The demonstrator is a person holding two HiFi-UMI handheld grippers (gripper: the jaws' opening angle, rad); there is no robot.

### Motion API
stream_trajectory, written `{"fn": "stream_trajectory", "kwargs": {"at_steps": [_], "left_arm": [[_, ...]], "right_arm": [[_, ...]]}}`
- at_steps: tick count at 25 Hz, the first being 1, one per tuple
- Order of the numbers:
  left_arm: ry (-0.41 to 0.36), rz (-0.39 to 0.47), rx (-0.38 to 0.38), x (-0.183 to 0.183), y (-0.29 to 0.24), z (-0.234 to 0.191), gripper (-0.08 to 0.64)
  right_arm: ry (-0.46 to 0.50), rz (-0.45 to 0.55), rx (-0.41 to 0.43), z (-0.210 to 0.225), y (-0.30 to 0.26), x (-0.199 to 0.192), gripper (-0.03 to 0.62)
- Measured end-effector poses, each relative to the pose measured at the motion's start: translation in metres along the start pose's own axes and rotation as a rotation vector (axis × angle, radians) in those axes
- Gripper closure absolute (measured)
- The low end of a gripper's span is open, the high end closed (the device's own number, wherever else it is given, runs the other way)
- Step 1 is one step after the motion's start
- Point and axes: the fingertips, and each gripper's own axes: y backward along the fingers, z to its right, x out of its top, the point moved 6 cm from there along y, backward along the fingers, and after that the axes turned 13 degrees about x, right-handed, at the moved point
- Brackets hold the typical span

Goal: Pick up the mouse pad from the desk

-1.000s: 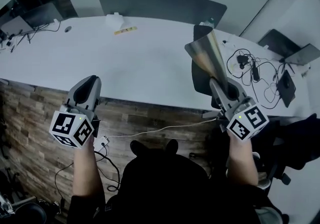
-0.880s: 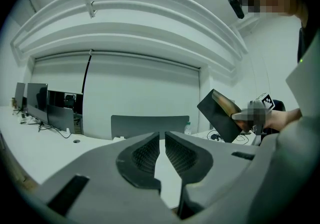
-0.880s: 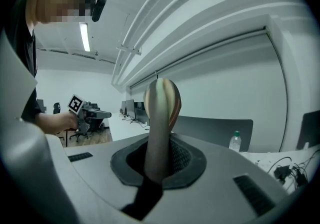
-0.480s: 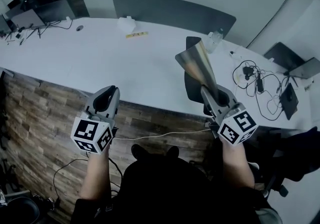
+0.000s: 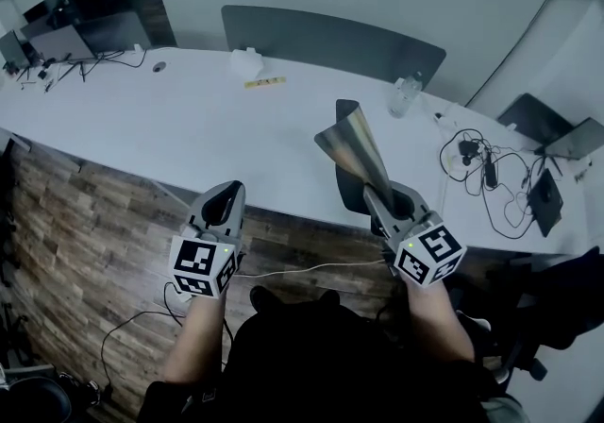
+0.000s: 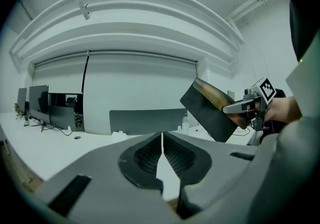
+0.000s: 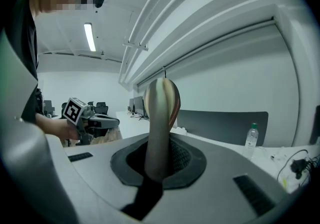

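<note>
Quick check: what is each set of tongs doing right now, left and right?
Left tongs: closed, nothing between them.
Right tongs: closed on the thin, dark-backed mouse pad.

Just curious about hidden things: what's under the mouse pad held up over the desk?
Under the mouse pad, clamped in the right gripper, are the white desk and a dark shape. The pad covers part of it, so I cannot identify it.

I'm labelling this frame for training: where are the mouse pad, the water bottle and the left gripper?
mouse pad [image 5: 351, 147], head view, middle of its raised sheet.
water bottle [image 7: 251, 144], right gripper view, its clear body.
left gripper [image 6: 162, 140], left gripper view, seam between its shut jaws.
</note>
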Motion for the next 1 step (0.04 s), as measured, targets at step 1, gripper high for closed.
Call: {"fn": "stream_trajectory", "kwargs": {"at_steps": [1], "left_arm": [[-0.001, 0.000, 0.003, -0.0005, 0.0003, 0.0002, 0.542]], "right_arm": [[0.000, -0.004, 0.002, -0.0014, -0.0002, -0.0011, 0.560]]}}
